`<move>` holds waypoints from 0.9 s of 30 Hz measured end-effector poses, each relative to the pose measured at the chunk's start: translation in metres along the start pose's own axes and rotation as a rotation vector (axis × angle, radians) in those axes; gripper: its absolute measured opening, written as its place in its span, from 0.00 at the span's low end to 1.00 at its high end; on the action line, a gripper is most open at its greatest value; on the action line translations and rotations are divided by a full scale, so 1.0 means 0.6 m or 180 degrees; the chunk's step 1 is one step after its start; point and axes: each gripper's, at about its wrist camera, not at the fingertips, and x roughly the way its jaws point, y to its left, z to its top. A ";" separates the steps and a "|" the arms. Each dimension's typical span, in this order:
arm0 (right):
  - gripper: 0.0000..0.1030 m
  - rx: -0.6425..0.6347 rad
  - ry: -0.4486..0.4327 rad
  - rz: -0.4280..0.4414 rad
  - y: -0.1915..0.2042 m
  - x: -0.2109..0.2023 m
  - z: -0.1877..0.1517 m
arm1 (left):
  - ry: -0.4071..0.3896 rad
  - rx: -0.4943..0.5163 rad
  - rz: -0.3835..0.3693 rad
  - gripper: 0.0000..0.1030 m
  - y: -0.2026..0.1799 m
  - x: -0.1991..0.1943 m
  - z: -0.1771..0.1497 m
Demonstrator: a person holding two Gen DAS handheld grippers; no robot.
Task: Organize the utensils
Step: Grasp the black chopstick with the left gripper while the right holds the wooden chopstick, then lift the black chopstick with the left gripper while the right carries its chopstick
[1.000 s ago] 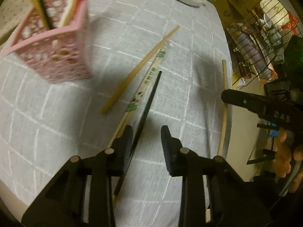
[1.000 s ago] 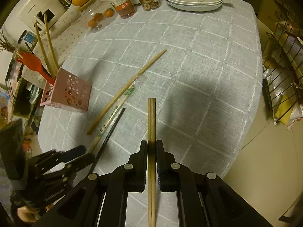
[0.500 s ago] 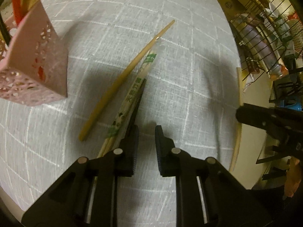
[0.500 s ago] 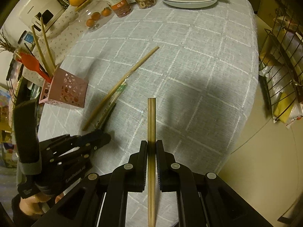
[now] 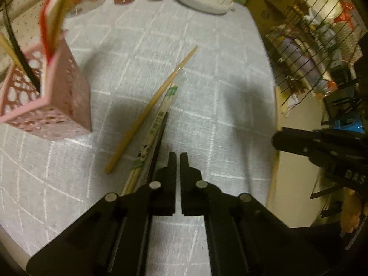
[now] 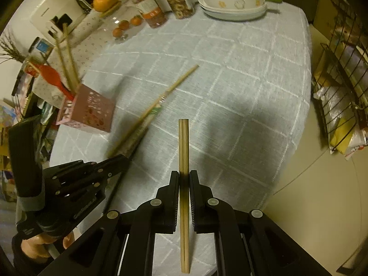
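Observation:
A pink perforated holder (image 5: 48, 105) (image 6: 87, 111) with a red spatula (image 6: 51, 78) and several chopsticks stands at the left of the grey checked tablecloth (image 5: 218, 73). A long wooden chopstick (image 5: 151, 110), a wrapped chopstick pair (image 5: 154, 133) and a black chopstick (image 5: 158, 140) lie side by side mid-table. My left gripper (image 5: 178, 158) is shut and empty, just right of the black chopstick. My right gripper (image 6: 184, 179) is shut on a wooden chopstick pair (image 6: 184, 151), held above the table's right part.
Stacked white dishes (image 6: 232, 7) with a dark squash, jars (image 6: 154, 11) and oranges stand at the far edge. A wire rack (image 6: 345, 87) with bags stands beyond the table's right edge.
My left gripper's fingers have closed from wide apart to shut beside the black chopstick, without taking it. The right gripper still holds its chopstick pair.

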 end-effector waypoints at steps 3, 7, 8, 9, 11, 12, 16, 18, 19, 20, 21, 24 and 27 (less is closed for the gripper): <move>0.08 -0.0023 -0.0043 0.0044 0.012 -0.009 -0.003 | 0.0029 0.0023 -0.0073 0.03 0.005 -0.010 -0.006; 0.09 -0.0008 -0.0032 0.0033 0.014 -0.005 -0.007 | 0.0188 -0.0123 -0.0089 0.11 0.024 0.010 -0.010; 0.08 0.0004 -0.0019 0.0027 0.012 -0.002 -0.008 | 0.0220 -0.0166 -0.0099 0.16 0.027 0.014 -0.010; 0.08 0.0018 -0.0002 0.0014 0.010 0.002 -0.009 | 0.0259 -0.0218 -0.0101 0.23 0.032 0.022 -0.010; 0.09 0.0045 0.0032 -0.0015 0.005 0.010 -0.010 | 0.0328 -0.0278 -0.0062 0.24 0.039 0.034 -0.011; 0.08 0.0053 0.0047 -0.0024 0.002 0.014 -0.010 | 0.0356 -0.0294 -0.0036 0.25 0.041 0.038 -0.012; 0.08 0.0079 0.0084 -0.0044 -0.009 0.021 -0.007 | 0.0456 -0.0331 0.0010 0.24 0.042 0.058 -0.009; 0.08 0.0097 0.0097 -0.0047 -0.013 0.024 -0.007 | 0.0471 -0.0329 0.0027 0.24 0.036 0.067 -0.002; 0.08 0.0105 0.0102 -0.0045 -0.015 0.026 -0.007 | 0.0452 -0.0317 0.0041 0.24 0.033 0.069 0.001; 0.08 0.0110 0.0108 -0.0044 -0.016 0.027 -0.006 | 0.0436 -0.0308 0.0051 0.24 0.032 0.063 0.002; 0.08 0.0114 0.0114 -0.0042 -0.017 0.029 -0.005 | 0.0429 -0.0307 0.0054 0.24 0.031 0.064 0.005; 0.08 0.0103 0.0131 -0.0051 -0.017 0.032 -0.003 | 0.0380 -0.0281 0.0092 0.24 0.025 0.068 0.015; 0.08 0.0088 0.0131 -0.0059 -0.016 0.031 -0.001 | 0.0349 -0.0165 0.0198 0.19 0.018 0.074 0.021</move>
